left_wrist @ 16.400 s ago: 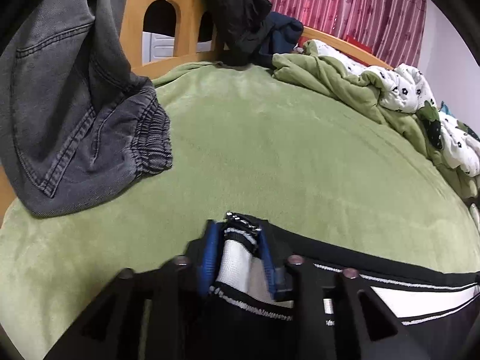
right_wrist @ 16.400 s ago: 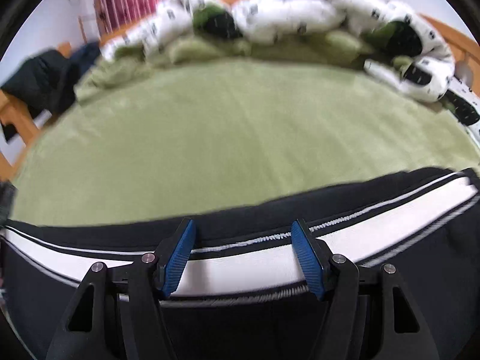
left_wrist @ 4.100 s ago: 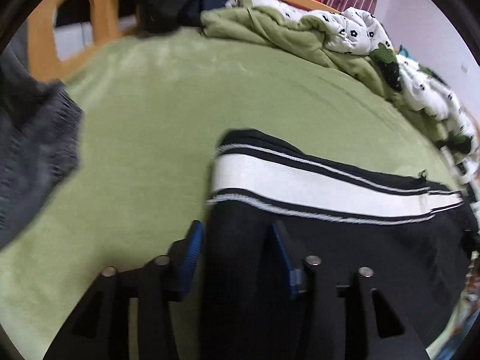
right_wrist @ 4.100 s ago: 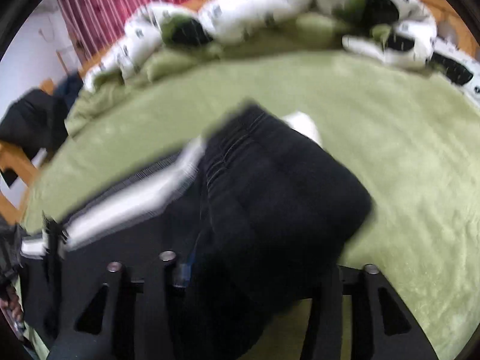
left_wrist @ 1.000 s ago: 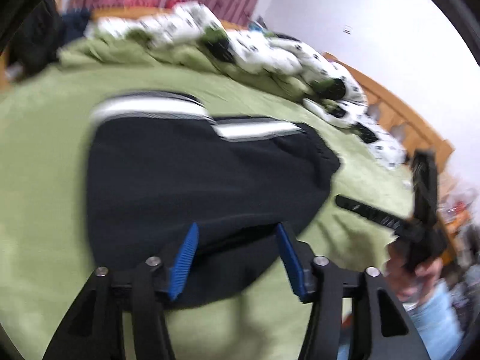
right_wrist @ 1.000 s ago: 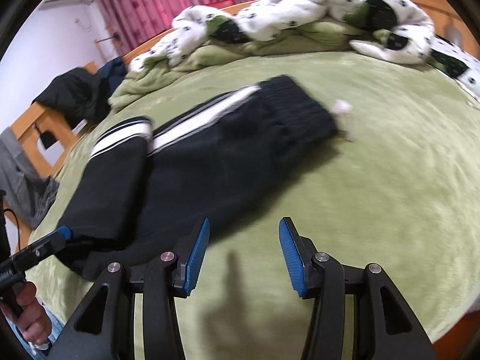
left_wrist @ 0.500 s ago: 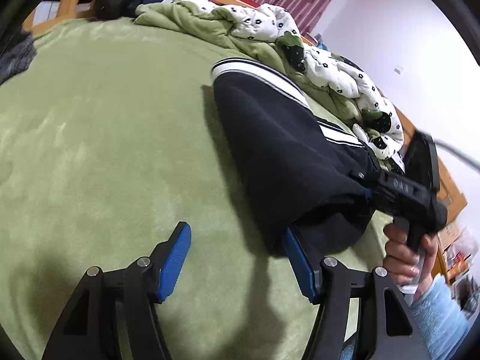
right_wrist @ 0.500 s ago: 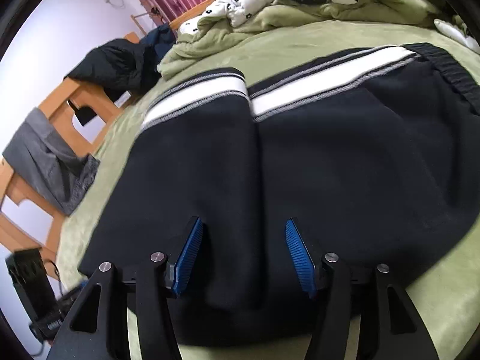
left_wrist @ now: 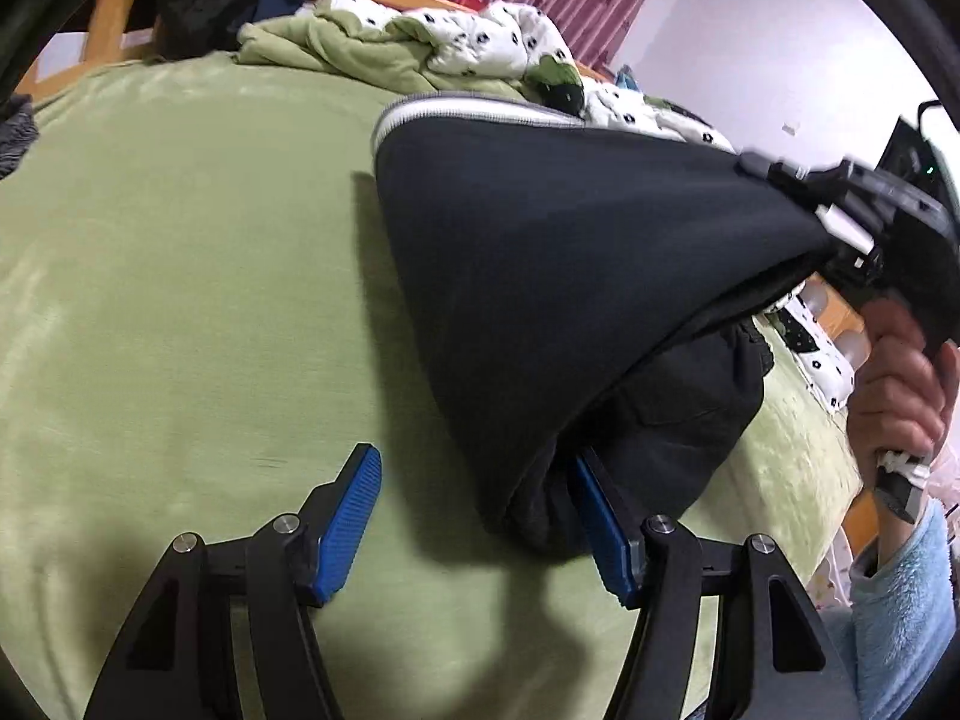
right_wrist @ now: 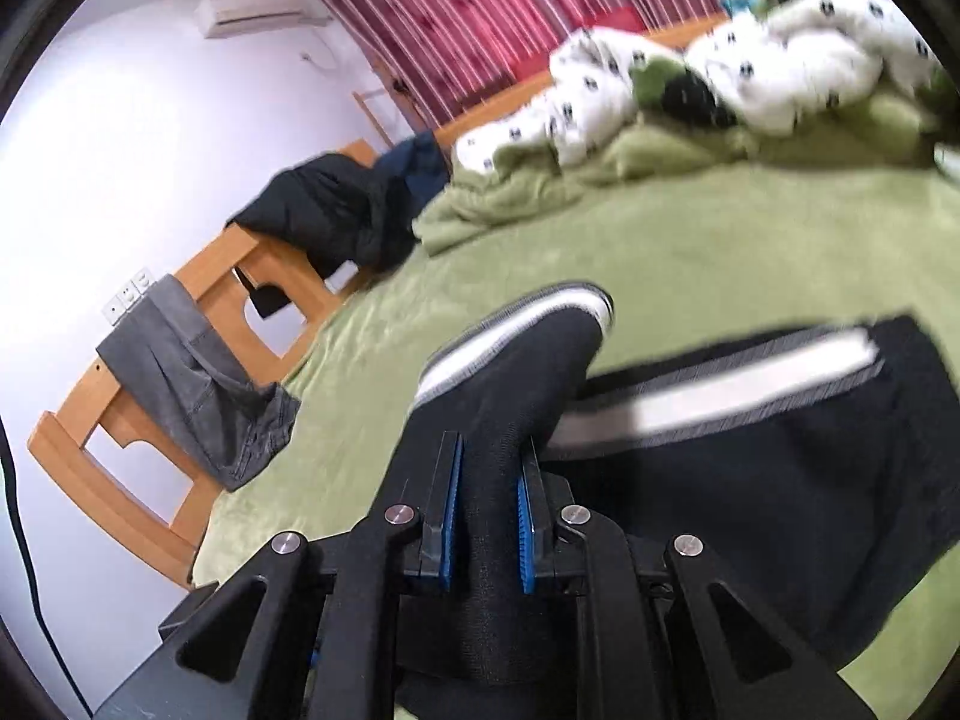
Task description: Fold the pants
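Pants, one black pair with white side stripes, lie folded on the green bed; broad bare blanket spreads to their left, and rumpled bedding lines the far edge. Right gripper has just closed, its fingers pinching a lifted fold; left gripper fingers stand wide, gripping nothing, one beside the near corner.

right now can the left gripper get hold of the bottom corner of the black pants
Probably yes. The left gripper is open, and the pants, lifted by the right gripper, hang with their low corner against its right-hand pad. Only green bedcover lies between the jaws.
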Available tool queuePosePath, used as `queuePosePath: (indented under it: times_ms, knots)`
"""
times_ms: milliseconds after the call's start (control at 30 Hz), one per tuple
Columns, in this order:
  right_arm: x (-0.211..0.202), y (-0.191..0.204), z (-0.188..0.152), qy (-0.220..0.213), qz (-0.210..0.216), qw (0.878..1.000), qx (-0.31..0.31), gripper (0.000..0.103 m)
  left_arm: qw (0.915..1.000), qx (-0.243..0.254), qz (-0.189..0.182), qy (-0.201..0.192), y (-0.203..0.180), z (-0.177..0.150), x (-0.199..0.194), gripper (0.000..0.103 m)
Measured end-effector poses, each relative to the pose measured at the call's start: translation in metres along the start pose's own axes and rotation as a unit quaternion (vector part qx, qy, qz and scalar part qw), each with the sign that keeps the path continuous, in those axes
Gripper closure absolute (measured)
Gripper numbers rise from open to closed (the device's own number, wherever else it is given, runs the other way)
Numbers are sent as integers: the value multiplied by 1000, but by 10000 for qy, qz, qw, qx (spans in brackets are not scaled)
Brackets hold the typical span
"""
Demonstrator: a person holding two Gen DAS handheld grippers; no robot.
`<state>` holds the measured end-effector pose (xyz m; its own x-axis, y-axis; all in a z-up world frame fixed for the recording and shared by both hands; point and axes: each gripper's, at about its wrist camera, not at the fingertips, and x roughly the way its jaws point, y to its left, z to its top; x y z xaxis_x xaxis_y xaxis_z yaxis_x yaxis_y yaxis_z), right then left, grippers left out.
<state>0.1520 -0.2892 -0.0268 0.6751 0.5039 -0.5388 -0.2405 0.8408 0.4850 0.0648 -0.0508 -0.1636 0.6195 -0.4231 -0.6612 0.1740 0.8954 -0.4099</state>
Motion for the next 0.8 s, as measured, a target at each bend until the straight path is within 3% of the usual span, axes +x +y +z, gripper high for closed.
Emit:
queuePosePath:
  times_ms: [100,167,300,533,700,800]
  knots:
    - [-12,-10,10,-102,39,9999,-41,88,9994,98,324,-33,-23,1,17,41]
    - [-21,-17,14,-146,35,9999,-57,88,9986,-107,480,-170,-26,0,18,41]
    - [-47,-33,17,-402,30,9991,-112,88,9976,-406,527,-215,-31,4,23,42]
    - [-89,-93,25,-836,-625,9944,-166,88,9997,45,236,57,-57,-2,23,39]
    - [-88,-160,7,-621,-1364,9885,192,88,9968,730,-69,306,-80,-12,21,39]
    - [-68,-201,-12,-141,-1667,9843,565,87,9947,1010,84,191,-86,-15,15,39]
